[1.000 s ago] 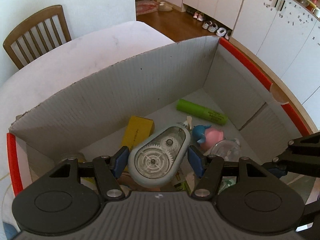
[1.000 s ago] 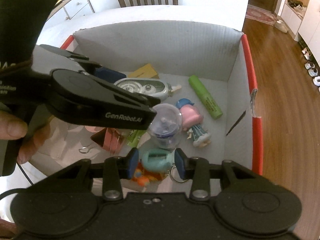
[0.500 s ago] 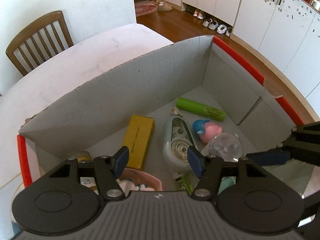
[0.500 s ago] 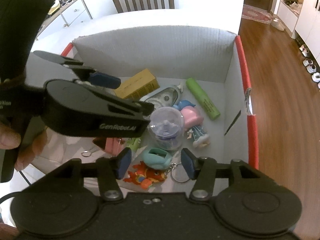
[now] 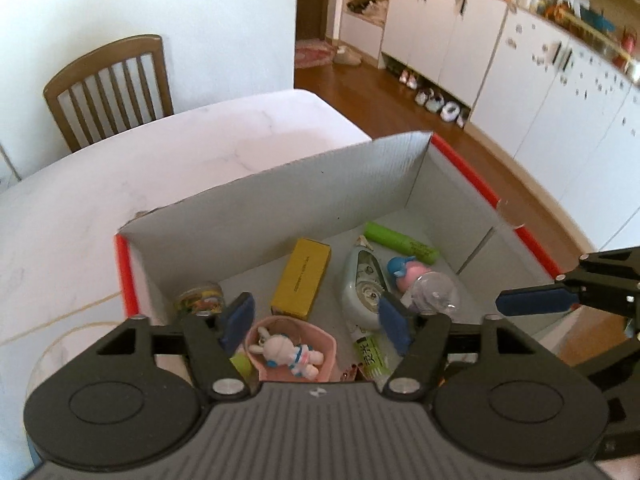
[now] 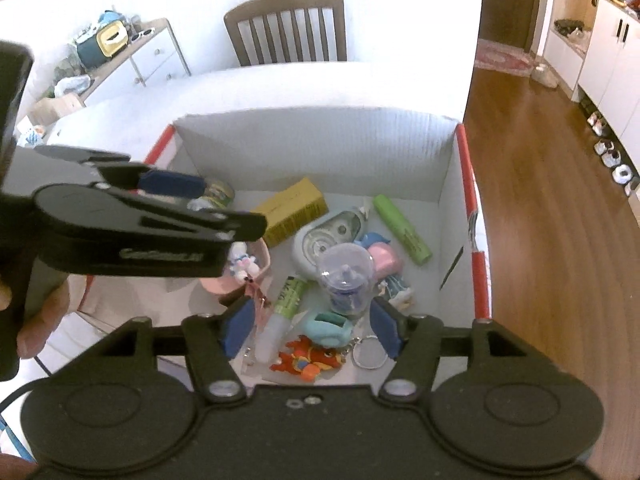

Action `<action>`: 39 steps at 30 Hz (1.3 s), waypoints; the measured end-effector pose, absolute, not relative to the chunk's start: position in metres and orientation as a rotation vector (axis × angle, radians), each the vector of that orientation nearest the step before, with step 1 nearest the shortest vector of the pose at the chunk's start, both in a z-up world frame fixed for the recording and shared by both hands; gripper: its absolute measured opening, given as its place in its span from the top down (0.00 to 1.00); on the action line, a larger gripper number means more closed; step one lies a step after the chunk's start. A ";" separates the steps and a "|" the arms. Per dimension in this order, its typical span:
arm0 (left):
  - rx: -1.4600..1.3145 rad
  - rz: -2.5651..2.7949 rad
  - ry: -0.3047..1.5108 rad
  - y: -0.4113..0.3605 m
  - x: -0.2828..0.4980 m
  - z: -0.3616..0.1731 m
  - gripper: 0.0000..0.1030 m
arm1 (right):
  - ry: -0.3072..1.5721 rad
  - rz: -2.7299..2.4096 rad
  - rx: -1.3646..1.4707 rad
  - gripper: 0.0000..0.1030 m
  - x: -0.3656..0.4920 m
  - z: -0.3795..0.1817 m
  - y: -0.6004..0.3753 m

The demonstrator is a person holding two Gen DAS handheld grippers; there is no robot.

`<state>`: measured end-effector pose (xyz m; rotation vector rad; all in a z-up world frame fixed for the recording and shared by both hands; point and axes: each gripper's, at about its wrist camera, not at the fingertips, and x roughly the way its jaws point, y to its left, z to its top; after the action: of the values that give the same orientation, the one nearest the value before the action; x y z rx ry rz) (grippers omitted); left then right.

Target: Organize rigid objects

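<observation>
A grey cardboard box with red rims holds several small objects. The correction tape dispenser lies on the box floor beside a yellow box and a green tube. A teal keychain lies at the near side. My left gripper is open and empty above the box. My right gripper is open and empty above the keychain.
The box also holds a clear capsule ball, a pink-blue toy, a pink cup with a bunny figure, a small tin and a glue stick. The box stands on a white table. A wooden chair stands beyond.
My left gripper let go of the tape dispenser, which now lies in the box. My right gripper opened off the teal keychain. Both grippers rose and pulled back.
</observation>
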<state>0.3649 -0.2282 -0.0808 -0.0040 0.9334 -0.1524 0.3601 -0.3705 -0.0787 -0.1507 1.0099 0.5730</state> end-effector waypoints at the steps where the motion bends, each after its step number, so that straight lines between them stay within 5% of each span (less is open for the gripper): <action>1: -0.014 -0.153 0.920 -0.225 0.361 -0.078 0.30 | 1.002 0.569 -0.148 0.38 0.358 -0.076 -0.371; 31: -0.056 -0.187 0.664 -0.153 0.247 -0.018 0.17 | 0.629 0.475 0.023 0.00 0.259 -0.014 -0.357; 35: -0.067 -0.210 0.649 -0.144 0.237 -0.018 0.02 | 0.589 0.468 0.038 0.00 0.245 -0.010 -0.351; 39: -0.077 -0.225 0.630 -0.135 0.228 -0.019 0.01 | 0.570 0.450 0.047 0.00 0.233 -0.008 -0.342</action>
<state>0.2282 -0.1351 -0.0190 -0.0766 0.6297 -0.2248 0.2325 -0.3416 -0.0082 0.0474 0.5700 0.4504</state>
